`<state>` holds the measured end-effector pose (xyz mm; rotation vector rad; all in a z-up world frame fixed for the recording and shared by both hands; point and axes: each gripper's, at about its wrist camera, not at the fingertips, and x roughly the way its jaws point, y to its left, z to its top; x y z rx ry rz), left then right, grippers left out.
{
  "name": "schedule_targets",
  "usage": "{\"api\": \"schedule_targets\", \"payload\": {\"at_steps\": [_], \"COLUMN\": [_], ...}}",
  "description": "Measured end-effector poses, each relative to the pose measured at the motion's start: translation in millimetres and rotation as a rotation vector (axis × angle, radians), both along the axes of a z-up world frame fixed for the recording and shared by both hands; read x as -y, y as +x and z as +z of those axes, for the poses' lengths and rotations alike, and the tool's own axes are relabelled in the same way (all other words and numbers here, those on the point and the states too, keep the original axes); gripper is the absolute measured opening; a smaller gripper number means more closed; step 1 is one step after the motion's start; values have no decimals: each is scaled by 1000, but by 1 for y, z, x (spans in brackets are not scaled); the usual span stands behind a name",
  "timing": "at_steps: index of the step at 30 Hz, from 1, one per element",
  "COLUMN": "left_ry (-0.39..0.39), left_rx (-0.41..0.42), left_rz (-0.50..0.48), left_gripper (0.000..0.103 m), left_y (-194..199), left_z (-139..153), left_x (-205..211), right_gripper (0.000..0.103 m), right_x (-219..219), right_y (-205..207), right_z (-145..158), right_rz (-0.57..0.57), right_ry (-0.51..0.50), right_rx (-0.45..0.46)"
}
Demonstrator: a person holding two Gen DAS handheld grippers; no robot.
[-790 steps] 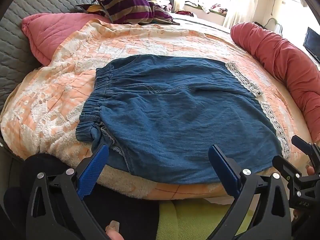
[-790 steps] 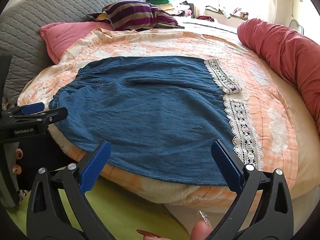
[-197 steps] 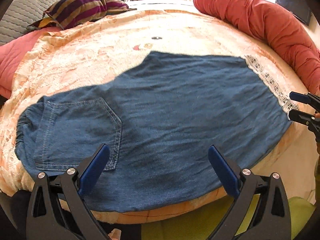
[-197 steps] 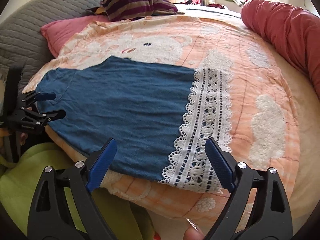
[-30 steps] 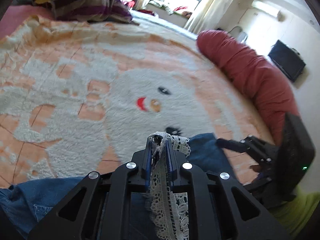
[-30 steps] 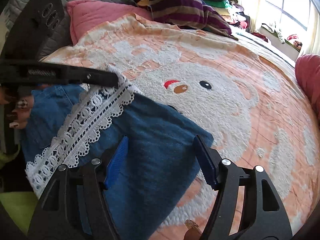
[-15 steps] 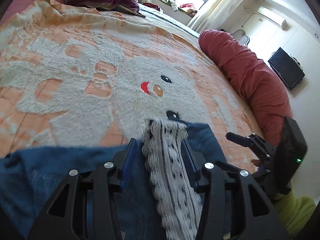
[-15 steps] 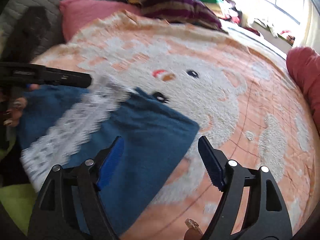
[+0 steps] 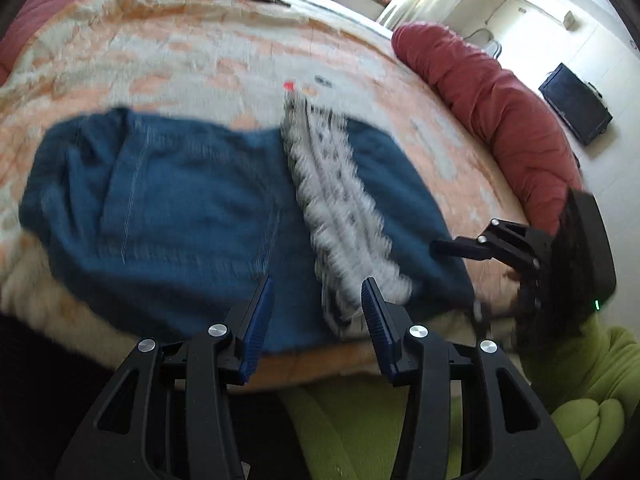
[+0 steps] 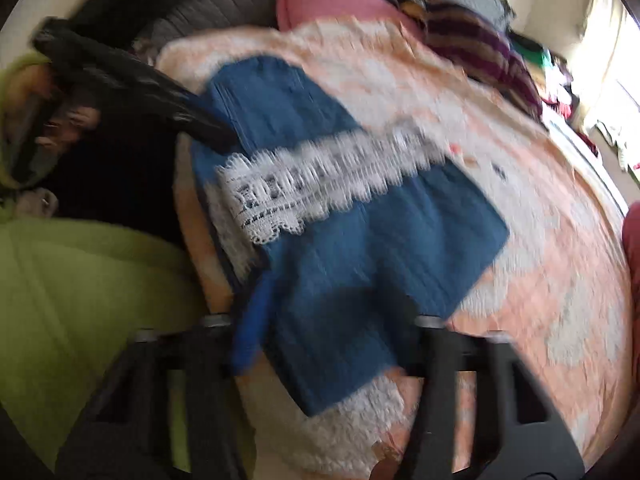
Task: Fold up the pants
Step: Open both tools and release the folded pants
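The blue denim pants (image 9: 192, 200) lie folded on the peach blanket (image 9: 168, 56), the white lace hem (image 9: 340, 216) laid across the top. My left gripper (image 9: 316, 312) is open and empty, just off the near edge of the bed. My right gripper (image 10: 328, 320) is open and empty over the folded end of the pants (image 10: 380, 248); the lace hem (image 10: 320, 176) lies beyond it. Both views are motion-blurred. The right gripper also shows at the right of the left wrist view (image 9: 444, 248), and the left gripper at the upper left of the right wrist view (image 10: 216, 132).
A long red bolster (image 9: 492, 120) runs along the bed's right side. A striped pillow (image 10: 484, 48), a pink pillow (image 10: 332, 4) and a grey quilted headboard (image 10: 224, 0) are at the far end. Green fabric (image 9: 400, 432) lies below the bed's near edge. A dark screen (image 9: 576, 104) stands by the wall.
My left gripper let go of the lace hem, which now lies on the pants, and pulled back toward the bed's near edge. My right gripper swung round, still open.
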<state>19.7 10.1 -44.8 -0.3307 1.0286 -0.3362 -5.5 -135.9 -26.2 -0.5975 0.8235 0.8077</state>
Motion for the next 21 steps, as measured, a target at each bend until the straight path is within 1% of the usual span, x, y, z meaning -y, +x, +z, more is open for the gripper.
{"api": "schedule_targets", "payload": {"at_steps": [2, 5, 7, 8, 11, 14, 17, 18, 20, 21], "left_ry": [-21, -69, -114, -131, -180, -169, -217, -226, -238, -232], "left_rx": [-18, -31, -26, -26, -62, -120, -166, -174, -181, -175], "left_rz": [-2, -11, -19, -21, -8, 19, 23, 28, 57, 62], "left_gripper": [44, 44, 44, 44, 44, 44, 44, 44, 40, 34], "left_y": [-3, -3, -2, -2, 1, 6, 11, 13, 15, 16], "left_z": [-6, -9, -7, -6, -13, -26, -40, -43, -48, -48], "left_x": [3, 7, 10, 11, 9, 10, 14, 16, 17, 17], "right_gripper": [7, 9, 26, 38, 41, 44, 45, 47, 51, 51], "right_x": [8, 14, 16, 17, 23, 29, 26, 24, 19, 17], "right_y": [-1, -6, -9, -12, -12, -4, 1, 4, 9, 11], "right_z": [-2, -2, -1, 1, 8, 11, 12, 11, 8, 6], "right_rz": [-8, -4, 9, 12, -11, -59, -74, -74, -74, -76], "right_ry": [-5, 12, 46, 63, 102, 138, 155, 159, 156, 151], "right_rx": [-6, -11, -30, -28, -6, -4, 4, 5, -4, -7]}}
